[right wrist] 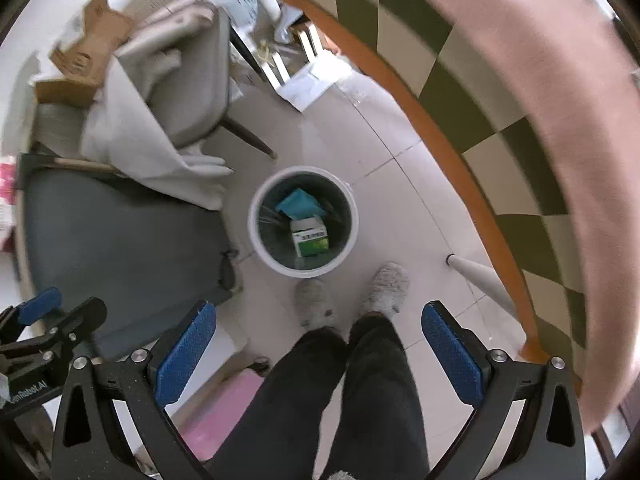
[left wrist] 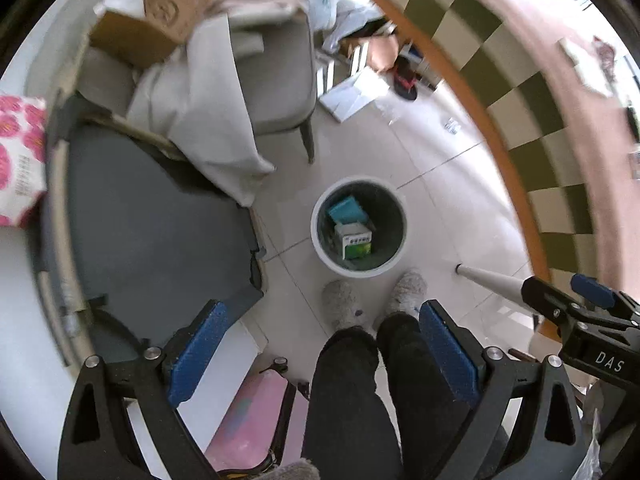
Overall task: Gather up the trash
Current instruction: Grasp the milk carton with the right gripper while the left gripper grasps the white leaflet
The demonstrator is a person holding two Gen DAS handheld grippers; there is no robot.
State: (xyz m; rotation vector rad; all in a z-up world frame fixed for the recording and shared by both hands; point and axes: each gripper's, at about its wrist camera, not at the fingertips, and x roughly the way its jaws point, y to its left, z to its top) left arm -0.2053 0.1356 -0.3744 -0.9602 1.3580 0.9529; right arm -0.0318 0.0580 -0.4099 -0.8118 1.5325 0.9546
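Observation:
A white-rimmed trash bin (left wrist: pixel 396 216) stands on the tiled floor below both grippers; it also shows in the right wrist view (right wrist: pixel 256 224). Inside lie a teal packet (left wrist: pixel 346 209) (right wrist: pixel 298 204) and a green-and-white carton (left wrist: pixel 356 242) (right wrist: pixel 310 240). My left gripper (left wrist: pixel 322 354) is open and empty, high above the floor. My right gripper (right wrist: pixel 320 354) is open and empty too. The right gripper shows at the right edge of the left wrist view (left wrist: pixel 576 300), and the left gripper at the left edge of the right wrist view (right wrist: pixel 48 320).
The person's legs and grey slippers (left wrist: pixel 342 306) stand just before the bin. A grey chair seat (left wrist: pixel 160 240) is at left, a round table with a checked cloth (left wrist: pixel 532 128) at right, its leg (left wrist: pixel 492 278) near the bin. Cardboard (left wrist: pixel 152 20), cloth and papers lie behind.

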